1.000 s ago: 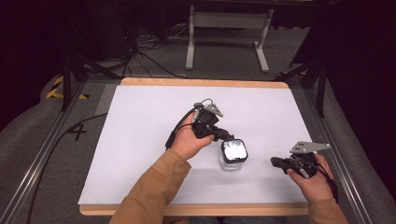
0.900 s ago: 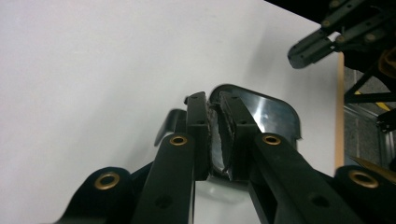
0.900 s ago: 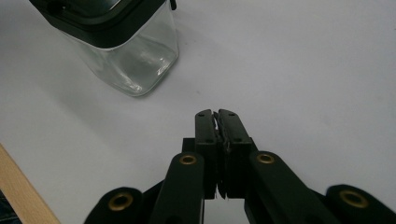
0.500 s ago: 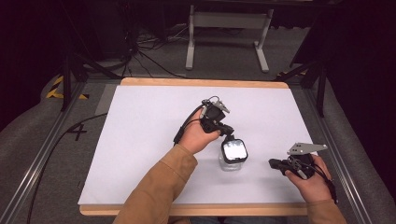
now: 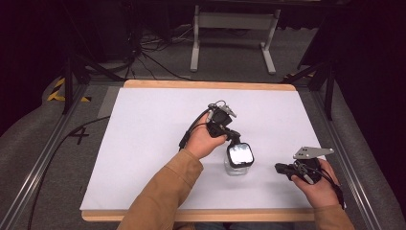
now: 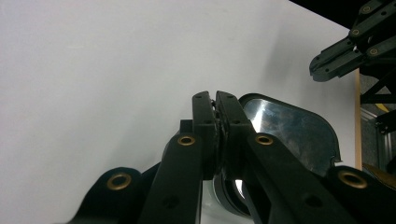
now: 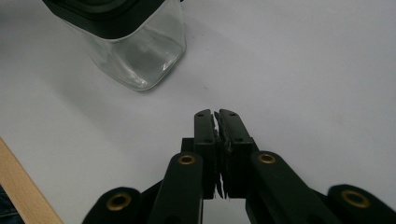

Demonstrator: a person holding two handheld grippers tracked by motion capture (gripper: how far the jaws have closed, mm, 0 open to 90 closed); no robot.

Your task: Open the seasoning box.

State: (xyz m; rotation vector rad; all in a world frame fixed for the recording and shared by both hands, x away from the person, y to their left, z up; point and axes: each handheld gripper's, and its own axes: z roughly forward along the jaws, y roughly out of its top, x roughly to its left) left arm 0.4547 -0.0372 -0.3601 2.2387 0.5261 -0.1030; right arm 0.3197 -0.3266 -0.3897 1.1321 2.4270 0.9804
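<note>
High view first: the white counter (image 5: 143, 158) carries a clear square jar (image 5: 237, 165) with a black lid (image 5: 240, 154), standing upright near the front edge, between the two hands. The left gripper (image 5: 235, 139) sits at the lid's near-left corner. In the left gripper view its fingers (image 6: 205, 121) have just been closing and now stand clenched together at the rim of the lid (image 6: 289, 130); whether they pinch a tab or a latch there or simply meet beside it, I cannot tell, since the fingers hide the contact. The right gripper (image 5: 280, 168) rests just right of the jar and apart from it, its fingers (image 7: 233, 130) pressed together on nothing, with the jar (image 7: 140, 56) ahead of it in the right gripper view.

The step in hand looks like working the lid. To do it well, the left gripper should keep its bite low on the lid's edge and pull straight, not sideways, because the jar is light and would tip or slide. The right gripper could steady the glass body first.

No brand, label or writing shows on the jar or lid; a dark mark shaped like a "4" lies on the grey floor (image 5: 43, 158) left of the counter.
</note>
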